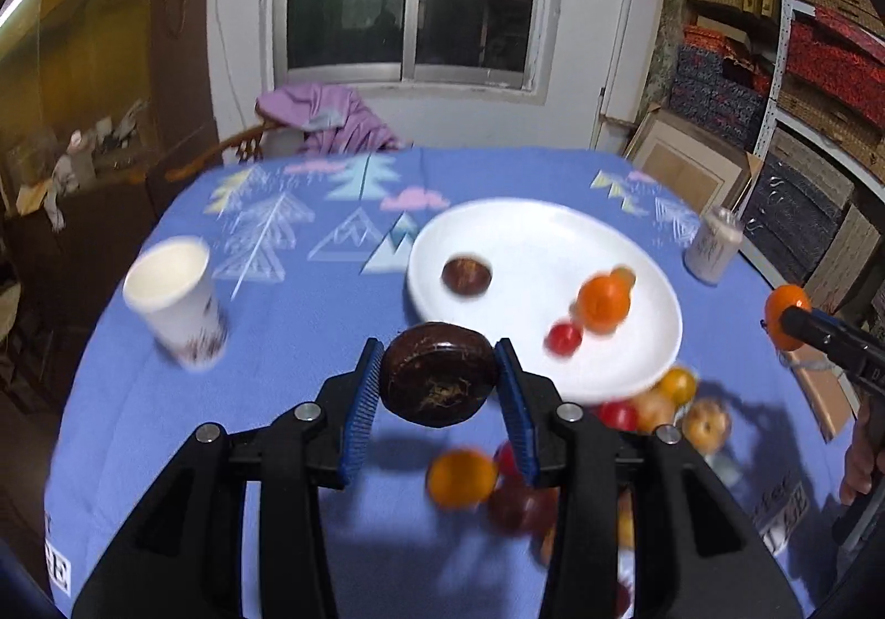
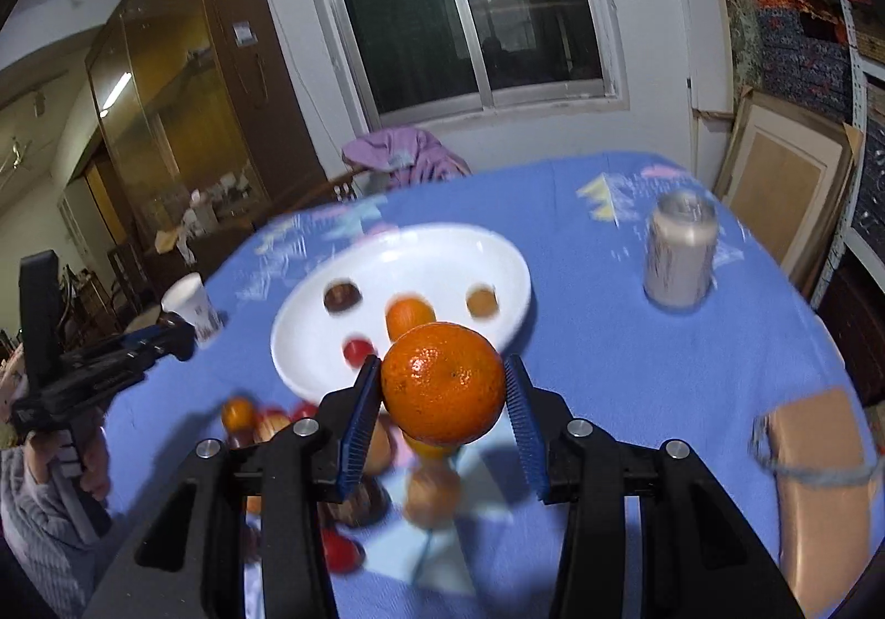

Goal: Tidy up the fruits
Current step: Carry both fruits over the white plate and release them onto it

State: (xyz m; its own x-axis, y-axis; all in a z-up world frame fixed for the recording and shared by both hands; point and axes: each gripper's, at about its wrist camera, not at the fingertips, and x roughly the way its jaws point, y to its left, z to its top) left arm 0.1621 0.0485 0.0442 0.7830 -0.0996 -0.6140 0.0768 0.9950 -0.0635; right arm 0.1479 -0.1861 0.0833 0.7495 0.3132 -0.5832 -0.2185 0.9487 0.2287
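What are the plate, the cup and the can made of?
Plate: looks like glazed ceramic or smooth plastic, since it is plain white with a soft shine. Cup: probably paper, matte white with a thin rolled rim and a print. Can: likely metal, with a silvery top, though blur hides details.

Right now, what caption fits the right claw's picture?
Right claw holding an orange above the white plate.

Cup [image 1: 176, 299] left of plate [image 1: 531, 232]
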